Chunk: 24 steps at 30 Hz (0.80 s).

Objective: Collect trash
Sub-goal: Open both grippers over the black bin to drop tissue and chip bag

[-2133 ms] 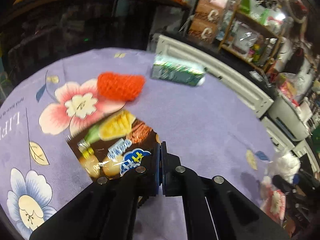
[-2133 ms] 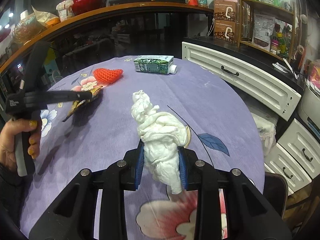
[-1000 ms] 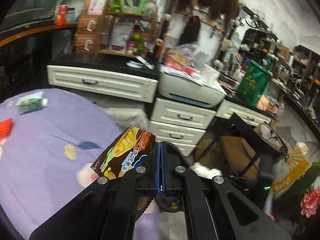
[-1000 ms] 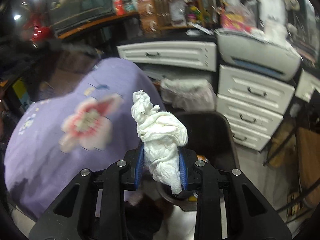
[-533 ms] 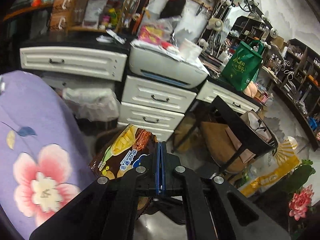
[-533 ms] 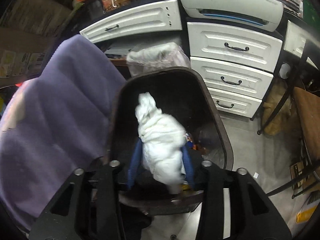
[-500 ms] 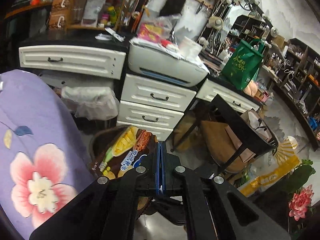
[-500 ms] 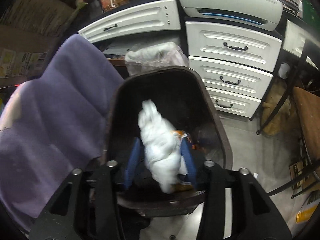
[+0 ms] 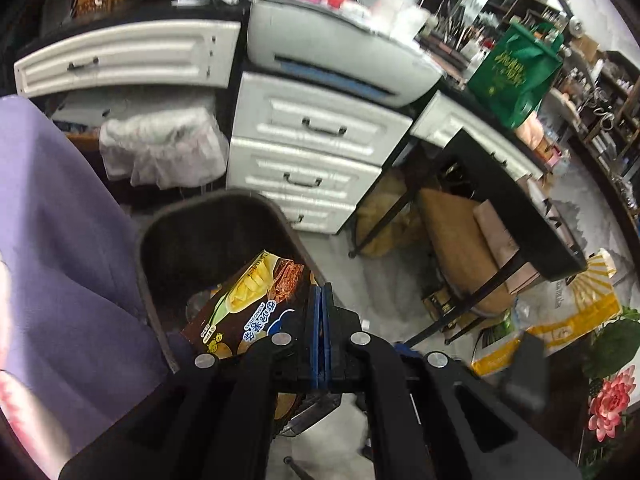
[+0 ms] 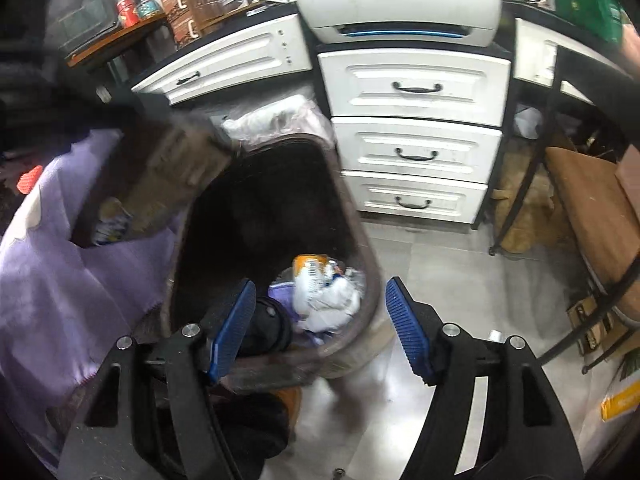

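The left gripper (image 9: pixel 321 330) is clamped on the corner of a brown glossy snack wrapper (image 9: pixel 250 304), which is held just above the mouth of the dark brown plastic trash bin (image 9: pixel 148 248). The right gripper (image 10: pixel 320 322) is spread wide and holds nothing; a crumpled white tissue wad (image 10: pixel 334 300) is seen lying among other refuse at the bottom of the bin. For a clean drop, the wrapper should be brought well inside the rim before the jaws are parted, since a light, flat foil piece is likely to drift or catch on the edge. The purple flowered cloth of the table (image 9: pixel 60 220), hanging just beside the bin, should be kept clear.
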Each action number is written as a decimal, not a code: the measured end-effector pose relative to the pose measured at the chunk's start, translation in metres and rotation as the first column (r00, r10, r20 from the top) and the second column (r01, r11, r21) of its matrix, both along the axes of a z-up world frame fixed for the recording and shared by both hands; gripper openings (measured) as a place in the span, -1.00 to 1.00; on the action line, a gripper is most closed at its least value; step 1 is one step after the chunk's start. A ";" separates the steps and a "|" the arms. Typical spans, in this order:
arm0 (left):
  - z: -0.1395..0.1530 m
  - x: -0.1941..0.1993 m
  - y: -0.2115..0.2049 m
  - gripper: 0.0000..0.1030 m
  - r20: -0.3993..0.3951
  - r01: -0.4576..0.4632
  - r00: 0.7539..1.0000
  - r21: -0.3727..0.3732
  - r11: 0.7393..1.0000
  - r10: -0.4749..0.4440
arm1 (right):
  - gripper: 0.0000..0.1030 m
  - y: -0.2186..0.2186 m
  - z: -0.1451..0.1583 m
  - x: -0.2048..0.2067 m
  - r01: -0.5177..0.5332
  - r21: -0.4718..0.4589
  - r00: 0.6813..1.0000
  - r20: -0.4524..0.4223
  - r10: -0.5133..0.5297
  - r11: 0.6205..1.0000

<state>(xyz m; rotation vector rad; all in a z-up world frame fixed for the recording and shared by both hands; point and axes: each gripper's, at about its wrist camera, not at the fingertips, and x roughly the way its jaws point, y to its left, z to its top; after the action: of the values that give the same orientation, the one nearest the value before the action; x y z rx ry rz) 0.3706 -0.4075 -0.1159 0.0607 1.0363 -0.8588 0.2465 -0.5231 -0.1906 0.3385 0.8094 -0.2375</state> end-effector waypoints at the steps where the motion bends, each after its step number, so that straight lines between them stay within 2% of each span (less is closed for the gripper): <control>1: -0.007 0.000 -0.003 -0.96 -0.007 0.000 1.000 0.012 1.000 0.000 | 0.32 -0.003 0.000 -0.005 0.012 -0.009 1.000 -0.003 -0.012 1.000; 6: -0.032 0.001 -0.015 -0.96 -0.024 0.009 1.000 0.073 0.997 -0.007 | 0.32 -0.016 -0.004 -0.025 0.053 -0.033 0.999 -0.004 -0.053 0.998; 11: -0.049 0.003 -0.027 -0.95 -0.013 0.017 1.000 0.115 0.993 -0.016 | 0.32 -0.027 -0.002 -0.036 0.087 -0.019 0.996 0.009 -0.087 0.996; 14: -0.053 0.001 -0.027 -0.51 -0.008 0.017 1.000 0.135 0.991 -0.016 | 0.32 -0.033 -0.001 -0.040 0.109 -0.016 0.994 0.016 -0.108 0.994; 15: -0.052 0.000 -0.026 -0.21 0.000 0.012 1.000 0.133 0.991 -0.012 | 0.32 -0.035 -0.001 -0.041 0.114 -0.012 0.993 0.018 -0.114 0.993; 16: -0.051 -0.001 -0.026 -0.06 0.006 0.008 1.000 0.131 0.991 -0.008 | 0.32 -0.037 0.001 -0.042 0.122 -0.005 0.992 0.023 -0.122 0.993; 24: -0.026 -0.017 -0.015 0.20 0.073 0.028 0.997 0.114 0.993 -0.036 | 0.32 -0.033 0.011 -0.042 0.134 -0.004 0.990 0.043 -0.134 0.991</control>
<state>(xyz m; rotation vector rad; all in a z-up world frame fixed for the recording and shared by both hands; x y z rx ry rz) 0.3534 -0.4221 -0.1419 0.2037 1.0151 -0.8207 0.2047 -0.5564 -0.1799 0.3905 0.7443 -0.3579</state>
